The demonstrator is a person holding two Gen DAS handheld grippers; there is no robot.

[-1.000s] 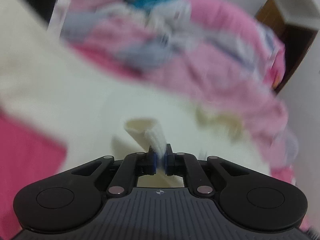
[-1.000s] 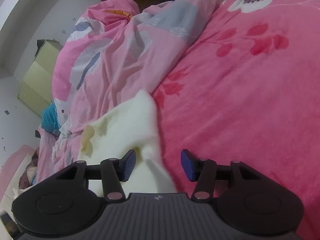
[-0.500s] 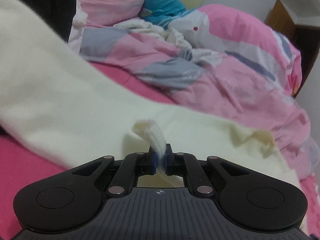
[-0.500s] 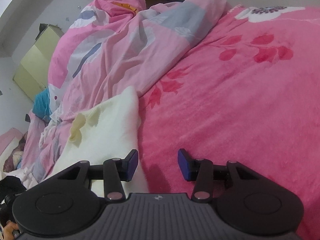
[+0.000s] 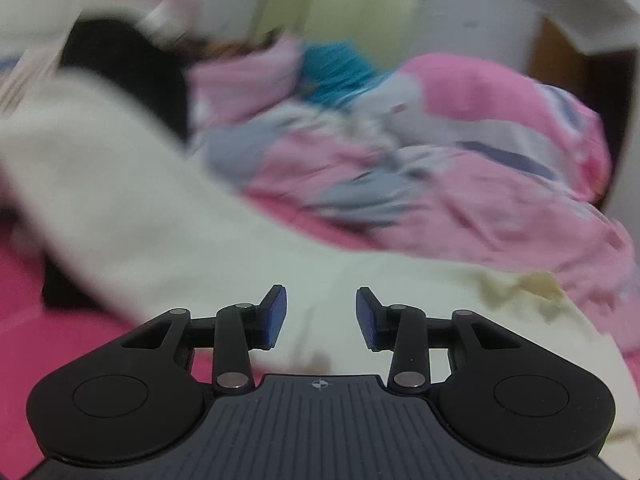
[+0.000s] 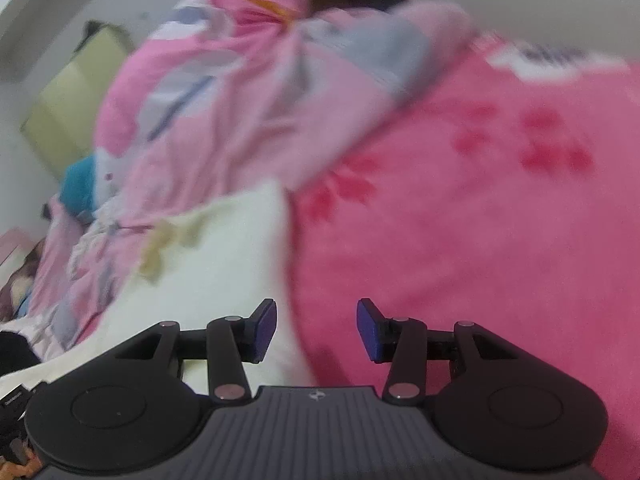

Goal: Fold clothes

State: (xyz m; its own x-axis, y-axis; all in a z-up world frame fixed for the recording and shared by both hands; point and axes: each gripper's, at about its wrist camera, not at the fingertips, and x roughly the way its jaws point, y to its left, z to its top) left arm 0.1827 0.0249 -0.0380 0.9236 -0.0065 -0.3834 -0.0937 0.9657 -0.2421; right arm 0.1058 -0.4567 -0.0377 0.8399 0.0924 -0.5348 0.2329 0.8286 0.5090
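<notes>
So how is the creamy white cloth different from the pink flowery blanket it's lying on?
The cream cloth is plain and pale; the pink blanket is bright pink with darker red flowers. The cloth takes up a small patch near the left fingers of the right gripper, while the blanket spreads across most of that view. The cloth has a yellowish crumpled bit near its far end; the blanket lies smooth. Both look soft and fuzzy.

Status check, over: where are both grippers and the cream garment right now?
Left gripper opening, nothing between its pads. Right gripper open, empty. Cream garment lying loose on the pink blanket. Rumpled quilt crowds its far edge.
</notes>
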